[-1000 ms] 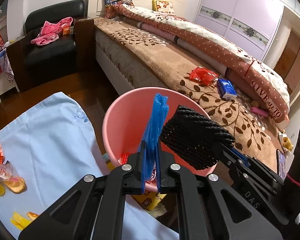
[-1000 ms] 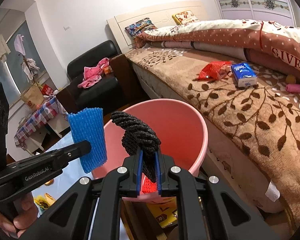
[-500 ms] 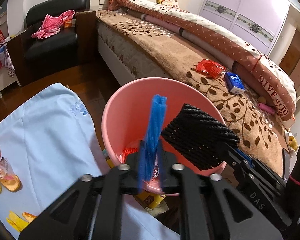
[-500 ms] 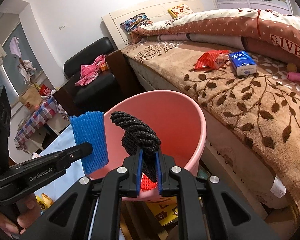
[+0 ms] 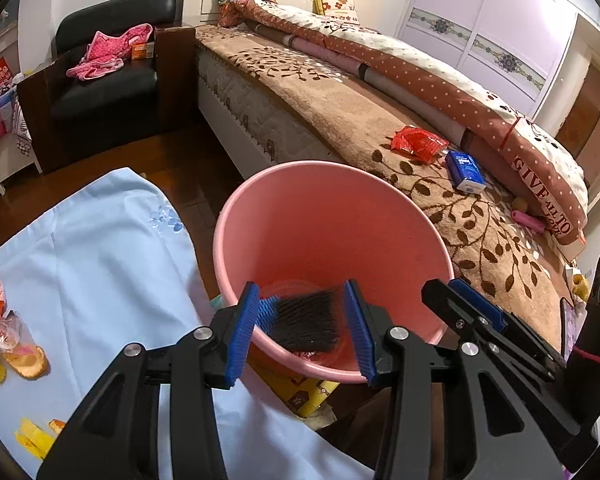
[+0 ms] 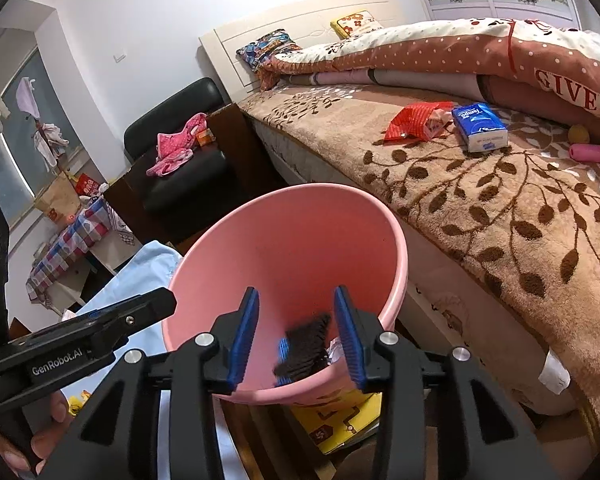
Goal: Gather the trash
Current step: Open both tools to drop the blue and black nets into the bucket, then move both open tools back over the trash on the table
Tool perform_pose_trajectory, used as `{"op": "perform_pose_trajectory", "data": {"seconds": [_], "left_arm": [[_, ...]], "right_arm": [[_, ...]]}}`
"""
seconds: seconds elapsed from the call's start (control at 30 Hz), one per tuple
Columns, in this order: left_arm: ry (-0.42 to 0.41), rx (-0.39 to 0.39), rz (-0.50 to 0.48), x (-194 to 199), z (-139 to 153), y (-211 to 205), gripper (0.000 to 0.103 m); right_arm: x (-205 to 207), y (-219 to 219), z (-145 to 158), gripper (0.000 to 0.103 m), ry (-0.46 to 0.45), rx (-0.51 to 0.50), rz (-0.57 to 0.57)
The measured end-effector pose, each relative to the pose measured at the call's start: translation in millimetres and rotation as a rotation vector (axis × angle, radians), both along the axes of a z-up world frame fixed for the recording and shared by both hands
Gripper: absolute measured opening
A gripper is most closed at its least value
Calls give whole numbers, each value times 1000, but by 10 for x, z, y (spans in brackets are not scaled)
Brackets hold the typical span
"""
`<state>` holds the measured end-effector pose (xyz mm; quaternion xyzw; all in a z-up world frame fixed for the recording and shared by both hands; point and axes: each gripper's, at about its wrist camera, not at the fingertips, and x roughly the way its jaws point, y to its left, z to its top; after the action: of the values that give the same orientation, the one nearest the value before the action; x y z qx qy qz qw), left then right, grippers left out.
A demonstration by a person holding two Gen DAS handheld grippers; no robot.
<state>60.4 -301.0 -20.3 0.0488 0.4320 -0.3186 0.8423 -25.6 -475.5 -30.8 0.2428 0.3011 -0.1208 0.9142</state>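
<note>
A pink bucket (image 5: 332, 216) stands beside the bed; it also shows in the right wrist view (image 6: 300, 232). My left gripper (image 5: 304, 332) is open over its near rim. My right gripper (image 6: 296, 332) is open over the rim too, and shows at the right of the left wrist view (image 5: 460, 308). A black foam net (image 5: 308, 320) and a blue foam net (image 5: 266, 310) are blurred inside the bucket, free of both grippers. They also show in the right wrist view, black (image 6: 304, 348) and blue (image 6: 283, 350).
A light blue cloth (image 5: 100, 272) on the left carries orange and yellow wrappers (image 5: 12, 352). A red wrapper (image 5: 418, 142), a blue tissue pack (image 5: 466, 170) and a pink tube (image 5: 530, 220) lie on the brown bed cover. A yellow box (image 6: 340, 416) sits under the bucket. A black armchair (image 5: 104, 80) stands at the back.
Both grippers have opened. The blue net left my left gripper and the black net left my right gripper; both have dropped into the pink bucket.
</note>
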Motion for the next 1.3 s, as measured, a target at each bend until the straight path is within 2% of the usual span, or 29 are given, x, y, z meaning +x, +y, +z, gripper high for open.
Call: {"op": "perform_pose_trajectory", "data": {"seconds": [0.27,0.93,1.13,1.3], "left_arm": [[-43,27,14,-84,77,115,44],[-70,12,100,-180,239,645,44],[-78,21,131,-180,225,828,44],[-78,29,162,-186,194,1020,44]], "right_arm": [[-72,218,120,47,-24,-35,27],[-104,668,303,49,-36,-87,109],[-100,857,275,49,-41,-67,148],[-81,1084,261,49,-36,-88,198]]}}
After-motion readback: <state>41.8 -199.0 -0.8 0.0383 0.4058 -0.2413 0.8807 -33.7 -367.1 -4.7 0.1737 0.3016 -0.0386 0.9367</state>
